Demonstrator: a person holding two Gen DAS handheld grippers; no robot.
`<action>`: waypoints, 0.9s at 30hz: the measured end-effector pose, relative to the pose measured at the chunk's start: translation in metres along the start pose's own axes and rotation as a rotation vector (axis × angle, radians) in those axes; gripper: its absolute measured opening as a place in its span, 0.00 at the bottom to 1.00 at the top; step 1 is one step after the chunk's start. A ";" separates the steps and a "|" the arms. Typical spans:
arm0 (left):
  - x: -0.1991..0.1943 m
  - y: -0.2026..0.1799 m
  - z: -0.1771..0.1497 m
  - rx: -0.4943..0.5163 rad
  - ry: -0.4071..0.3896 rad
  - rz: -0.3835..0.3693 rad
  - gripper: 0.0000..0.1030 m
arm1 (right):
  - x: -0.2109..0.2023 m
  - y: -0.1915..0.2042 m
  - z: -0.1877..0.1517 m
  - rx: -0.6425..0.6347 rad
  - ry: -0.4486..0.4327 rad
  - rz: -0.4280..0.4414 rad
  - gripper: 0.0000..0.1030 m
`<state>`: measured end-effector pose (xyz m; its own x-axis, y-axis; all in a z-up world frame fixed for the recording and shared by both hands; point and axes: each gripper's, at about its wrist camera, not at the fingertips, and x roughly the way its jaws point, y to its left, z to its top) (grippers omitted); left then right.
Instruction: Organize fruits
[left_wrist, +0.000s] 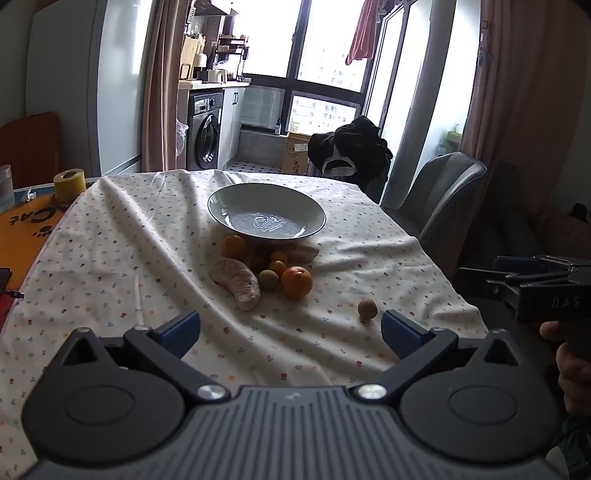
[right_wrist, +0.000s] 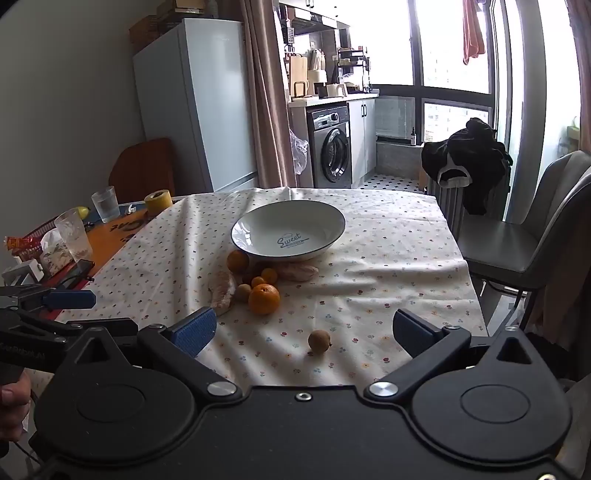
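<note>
An empty grey-white bowl (left_wrist: 266, 216) (right_wrist: 289, 229) sits mid-table on the flowered cloth. In front of it lies a cluster of fruit: a large orange (left_wrist: 296, 281) (right_wrist: 264, 298), a second orange (left_wrist: 233, 246) (right_wrist: 238, 261), small kumquats (left_wrist: 277, 257), a greenish round fruit (left_wrist: 268, 279), and pale peeled pomelo pieces (left_wrist: 238, 282) (right_wrist: 222, 290). A lone small brown fruit (left_wrist: 367, 308) (right_wrist: 319, 342) lies nearer. My left gripper (left_wrist: 290, 332) is open and empty, hovering before the fruit. My right gripper (right_wrist: 304, 330) is open and empty, with the brown fruit between its fingers' lines.
A grey chair (right_wrist: 535, 236) stands at the table's right side. On the left, bare orange tabletop holds a yellow tape roll (left_wrist: 69, 183) (right_wrist: 158, 202), glasses (right_wrist: 105, 204), a phone (right_wrist: 79, 269) and snack packets. The right gripper shows in the left view (left_wrist: 543, 284).
</note>
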<state>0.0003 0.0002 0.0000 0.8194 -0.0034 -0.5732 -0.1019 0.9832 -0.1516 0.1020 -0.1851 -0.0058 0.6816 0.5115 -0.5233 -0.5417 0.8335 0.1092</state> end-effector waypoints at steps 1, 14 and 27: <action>0.000 0.000 0.000 -0.001 -0.001 0.001 1.00 | -0.001 0.000 0.000 0.002 0.000 0.000 1.00; 0.000 0.000 0.000 0.000 -0.004 0.002 1.00 | 0.001 -0.001 0.001 0.008 -0.001 -0.002 1.00; -0.003 0.001 0.001 -0.001 -0.010 0.009 1.00 | -0.001 -0.001 0.001 0.004 -0.001 -0.002 1.00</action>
<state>-0.0017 0.0012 0.0025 0.8242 0.0073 -0.5663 -0.1101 0.9829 -0.1476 0.1027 -0.1862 -0.0049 0.6830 0.5105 -0.5224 -0.5387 0.8351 0.1116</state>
